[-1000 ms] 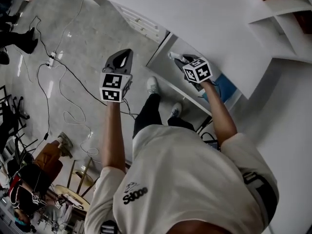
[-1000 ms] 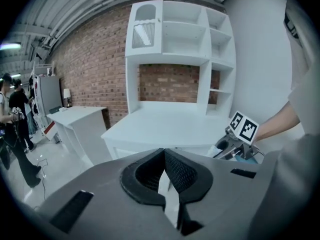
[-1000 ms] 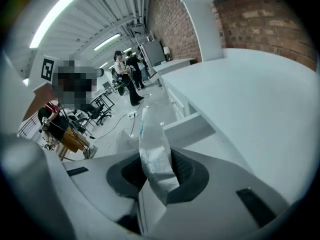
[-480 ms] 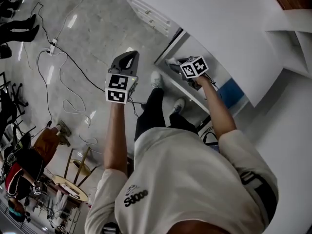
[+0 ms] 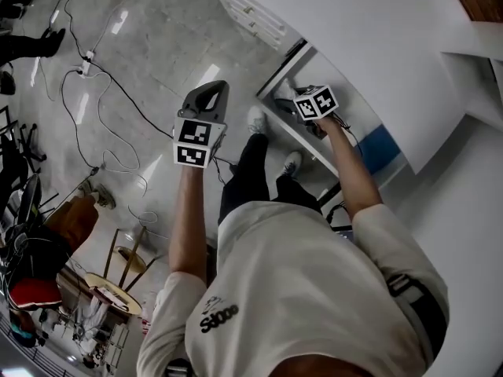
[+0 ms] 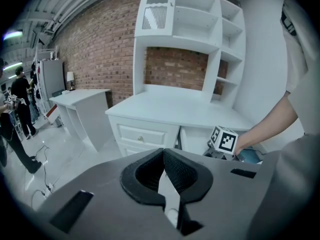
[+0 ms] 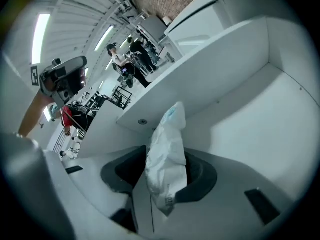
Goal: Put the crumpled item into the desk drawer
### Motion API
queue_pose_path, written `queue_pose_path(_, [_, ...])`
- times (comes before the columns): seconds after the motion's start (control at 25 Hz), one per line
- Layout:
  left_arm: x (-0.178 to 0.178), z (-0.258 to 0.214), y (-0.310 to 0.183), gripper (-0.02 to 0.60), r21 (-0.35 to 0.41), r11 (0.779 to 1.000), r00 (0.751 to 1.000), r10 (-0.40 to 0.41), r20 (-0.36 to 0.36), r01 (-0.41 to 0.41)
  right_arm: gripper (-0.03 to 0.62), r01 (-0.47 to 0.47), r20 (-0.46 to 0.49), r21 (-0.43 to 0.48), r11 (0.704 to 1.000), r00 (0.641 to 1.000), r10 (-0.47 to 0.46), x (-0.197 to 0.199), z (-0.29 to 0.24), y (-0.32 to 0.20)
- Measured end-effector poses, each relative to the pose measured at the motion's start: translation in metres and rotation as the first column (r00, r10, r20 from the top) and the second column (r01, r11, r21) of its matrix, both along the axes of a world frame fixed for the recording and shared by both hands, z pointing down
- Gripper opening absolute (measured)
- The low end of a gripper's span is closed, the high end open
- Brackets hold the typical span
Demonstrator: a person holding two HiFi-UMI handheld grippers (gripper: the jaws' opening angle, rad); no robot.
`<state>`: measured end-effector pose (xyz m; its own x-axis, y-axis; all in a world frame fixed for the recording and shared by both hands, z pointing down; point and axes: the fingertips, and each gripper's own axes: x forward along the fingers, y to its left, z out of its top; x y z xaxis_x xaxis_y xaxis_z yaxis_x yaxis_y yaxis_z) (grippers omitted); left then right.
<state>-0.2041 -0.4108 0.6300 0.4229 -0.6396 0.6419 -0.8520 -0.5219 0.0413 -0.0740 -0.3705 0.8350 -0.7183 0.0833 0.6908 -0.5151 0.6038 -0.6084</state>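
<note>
Two grippers at work: my right gripper (image 7: 161, 181) opening its jaws, crumpled item (image 7: 167, 151) between them in the desk drawer (image 7: 250, 109); my left gripper (image 6: 163, 156) pressed together, empty

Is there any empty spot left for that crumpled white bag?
The drawer is bare inside, white panels all round the crumpled bag. The desk top under the hutch shelves is bare too. Tight only where the right gripper's opening jaws flank the bag.

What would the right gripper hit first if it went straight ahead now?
The right gripper would probably meet the drawer wall first, just past the crumpled item that stands between its opening jaws. Depth is unclear here.
</note>
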Motion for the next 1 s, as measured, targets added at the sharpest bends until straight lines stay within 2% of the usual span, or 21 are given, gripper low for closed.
queue_pose_path(0.08, [0.004, -0.001, -0.001, 0.018, 0.003, 1.0, 1.0, 0.009, -0.006, -0.009, 0.179, 0.032, -0.013, 0.032, 0.999, 0.999, -0.031, -0.002, -0.004, 0.003])
queue_pose_path(0.2, [0.009, -0.004, -0.001, 0.018, 0.01, 1.0, 1.0, 0.022, -0.006, -0.022, 0.255, 0.134, -0.104, 0.166, 0.977, 0.988, -0.118, -0.001, -0.006, 0.007])
queue_pose_path(0.32, [0.016, -0.005, 0.002, 0.018, 0.018, 0.999, 0.999, 0.035, -0.009, -0.035, 0.278, 0.189, -0.167, 0.236, 0.953, 0.974, -0.152, 0.006, -0.006, 0.008])
queue_pose_path(0.64, [0.016, -0.008, 0.009, 0.018, 0.023, 0.999, 0.999, 0.029, -0.031, -0.028, 0.296, 0.137, -0.209, 0.309, 0.941, 0.975, -0.073, 0.026, -0.016, -0.002])
queue_pose_path(1.0, [0.012, -0.013, 0.013, 0.018, 0.058, 0.998, 0.999, 0.014, -0.05, -0.011, 0.299, 0.085, -0.246, 0.291, 0.953, 0.969, -0.011, 0.056, -0.014, 0.003])
